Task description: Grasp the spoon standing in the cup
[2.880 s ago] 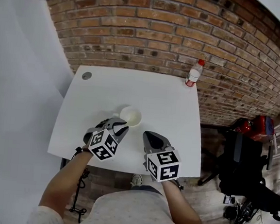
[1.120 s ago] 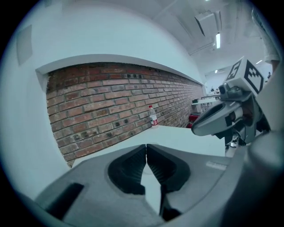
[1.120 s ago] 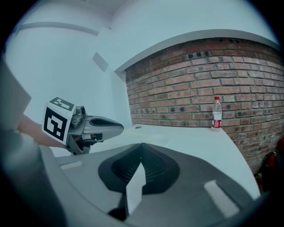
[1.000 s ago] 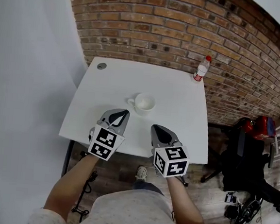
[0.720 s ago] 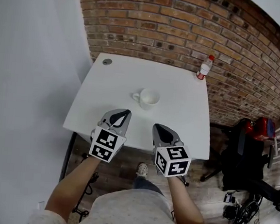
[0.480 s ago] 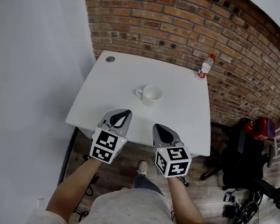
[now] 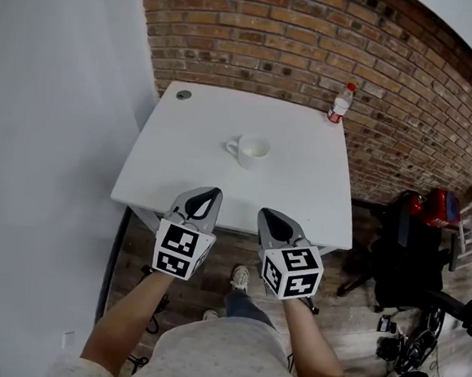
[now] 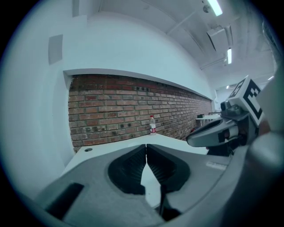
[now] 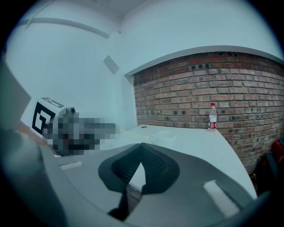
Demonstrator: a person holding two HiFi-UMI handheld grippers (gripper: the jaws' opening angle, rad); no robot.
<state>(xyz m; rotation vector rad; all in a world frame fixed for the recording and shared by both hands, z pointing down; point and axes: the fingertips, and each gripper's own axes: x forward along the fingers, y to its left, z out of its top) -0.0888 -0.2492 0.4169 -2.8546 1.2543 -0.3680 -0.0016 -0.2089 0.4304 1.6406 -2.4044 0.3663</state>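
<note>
Currently we hold both grippers over the near edge of the white table (image 7: 301, 189), well short of the white cup (image 7: 252, 150). Left gripper (image 7: 205, 195): jaws pressed together, nothing between them. Right gripper (image 7: 265, 216): jaws likewise meeting at the tips, nothing held. They sit side by side and apart, nearer to us than the cup, one to each side of it. The cup stands upright, handle toward our left. We cannot make out a spoon in it from any view; the interior reads plain white. Beyond the cup to the right, a plastic bottle (image 7: 337, 102) with a red cap stands upright against the brick wall (image 7: 299, 33). Beyond the cup to the left, a round grommet (image 7: 183, 94) sits in the tabletop.
</note>
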